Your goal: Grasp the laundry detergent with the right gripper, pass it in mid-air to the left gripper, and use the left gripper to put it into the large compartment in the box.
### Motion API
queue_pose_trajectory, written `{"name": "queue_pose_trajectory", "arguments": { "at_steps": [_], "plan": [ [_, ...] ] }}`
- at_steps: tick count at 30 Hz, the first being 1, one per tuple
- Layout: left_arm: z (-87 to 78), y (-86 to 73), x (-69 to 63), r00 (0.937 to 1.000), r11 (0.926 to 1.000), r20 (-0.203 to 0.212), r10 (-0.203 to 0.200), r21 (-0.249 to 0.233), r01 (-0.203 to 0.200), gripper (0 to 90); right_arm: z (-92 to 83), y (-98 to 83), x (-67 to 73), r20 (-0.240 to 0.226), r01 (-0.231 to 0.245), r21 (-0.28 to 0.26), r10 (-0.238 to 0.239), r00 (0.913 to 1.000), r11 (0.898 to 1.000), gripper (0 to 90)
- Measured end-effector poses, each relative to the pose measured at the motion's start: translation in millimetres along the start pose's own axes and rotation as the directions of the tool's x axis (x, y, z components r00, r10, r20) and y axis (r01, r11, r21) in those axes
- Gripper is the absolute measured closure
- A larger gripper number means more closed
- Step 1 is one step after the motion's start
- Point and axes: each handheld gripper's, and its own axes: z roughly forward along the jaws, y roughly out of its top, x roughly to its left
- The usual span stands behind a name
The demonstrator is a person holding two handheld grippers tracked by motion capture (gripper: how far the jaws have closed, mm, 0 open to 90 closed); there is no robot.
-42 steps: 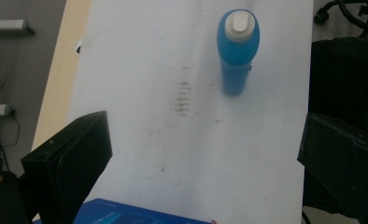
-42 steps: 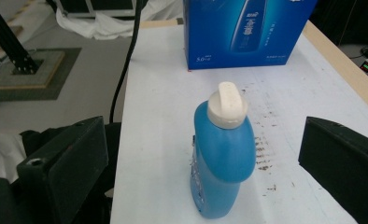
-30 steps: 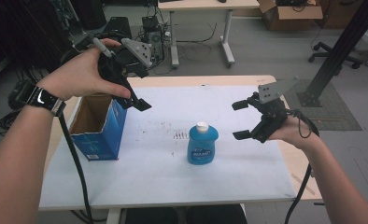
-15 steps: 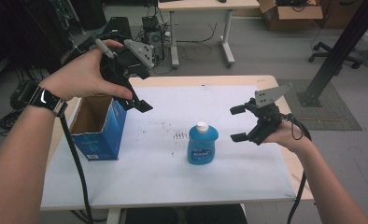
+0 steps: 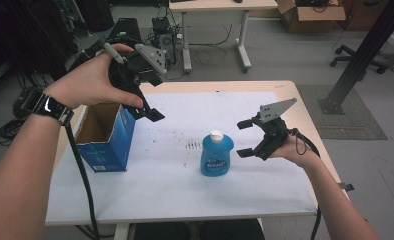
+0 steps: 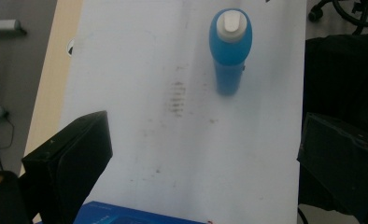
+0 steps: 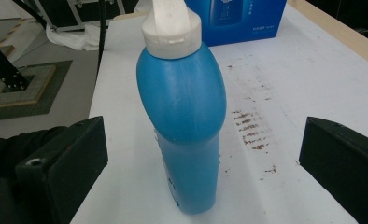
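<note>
A blue bottle (image 5: 216, 155) with a white cap stands upright near the middle of the white table (image 5: 175, 185). My right gripper (image 5: 245, 137) is open just to its right, jaws spread on either side of the bottle's line and touching nothing. In the right gripper view the blue bottle (image 7: 184, 112) stands close ahead between the jaws. My left gripper (image 5: 147, 107) is held high above the open blue box (image 5: 105, 132) at the left, open and empty. From the left gripper view the blue bottle (image 6: 230, 46) appears farther off, with the box's top edge (image 6: 126, 217) below.
The white sheet carries a patch of brown scuff marks (image 5: 192, 145) left of the bottle. Bare wood table edge (image 5: 305, 115) runs along the right. Desks, cables, a cardboard box (image 5: 310, 10) and a black post (image 5: 360, 55) stand on the floor beyond.
My right gripper has moved left and a little lower, closer to the bottle. The left gripper stays above the box with little movement.
</note>
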Motion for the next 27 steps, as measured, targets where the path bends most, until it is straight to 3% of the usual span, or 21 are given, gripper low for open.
{"name": "queue_pose_trajectory", "arguments": {
  "at_steps": [12,27],
  "plan": [
    [2.4,0.2,-0.7,1.0,1.0,0.006,0.006,0.001,-0.006,3.4,18.2,-7.4,-3.0,-0.003,-0.013,0.012,0.014,0.9999,1.0,1.1],
    [3.0,-0.6,-1.3,0.9999,0.9999,0.013,0.01,-0.003,-0.01,3.4,47.2,-14.3,-4.5,-0.054,-0.029,-0.011,0.028,0.9981,1.0,1.6]
  ]
}}
